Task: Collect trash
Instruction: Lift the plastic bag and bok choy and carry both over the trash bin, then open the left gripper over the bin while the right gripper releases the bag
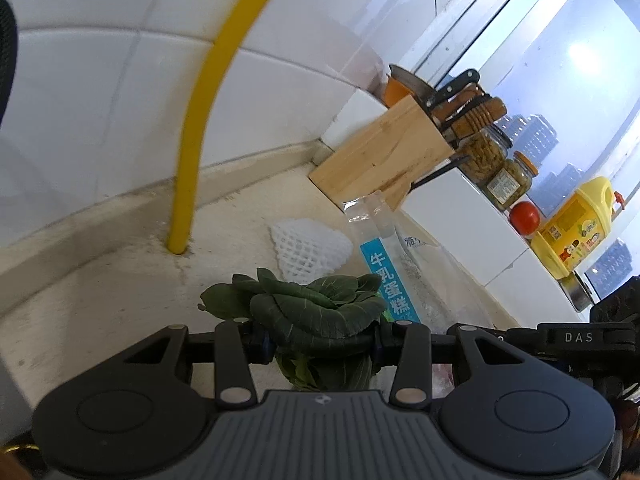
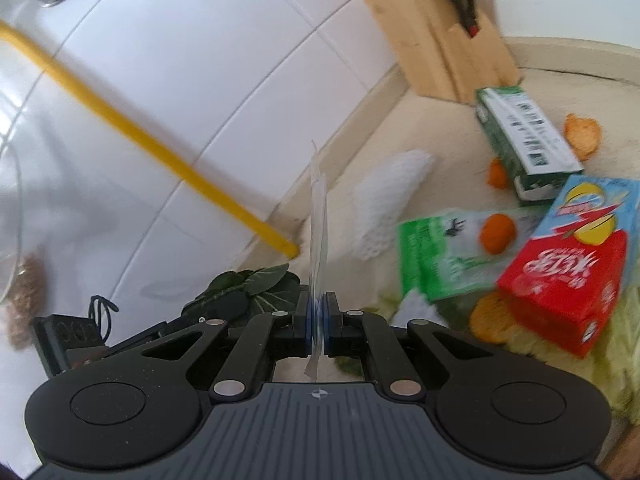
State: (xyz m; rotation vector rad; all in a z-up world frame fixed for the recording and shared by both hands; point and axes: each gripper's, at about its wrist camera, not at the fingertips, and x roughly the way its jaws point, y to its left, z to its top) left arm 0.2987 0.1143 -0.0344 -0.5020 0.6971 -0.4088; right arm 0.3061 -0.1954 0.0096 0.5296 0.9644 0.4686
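On the pale speckled stone surface [image 1: 100, 300], bounded behind by a white tiled wall [image 1: 120, 100] and a raised curb, the collecting step looks to be in hand, both grippers loaded. Largest of the litter left is a red and blue drink carton [image 2: 568, 272], then a green and white box [image 2: 528, 140], a green printed wrapper [image 2: 440, 256], a white foam fruit net [image 1: 308, 248] and orange peel scraps [image 2: 498, 234]. The left gripper [image 1: 320, 340] has its jaws clamped on a wilted dark green leafy vegetable [image 1: 312, 312]; the right gripper [image 2: 318, 316] has its jaws pinched on a thin clear plastic wrapper [image 2: 319, 216], held upright. Next, presumably, both go to a bin, unseen. A yellow pipe [image 1: 192, 152] and a wooden knife block [image 1: 384, 152] narrow the rear corner.
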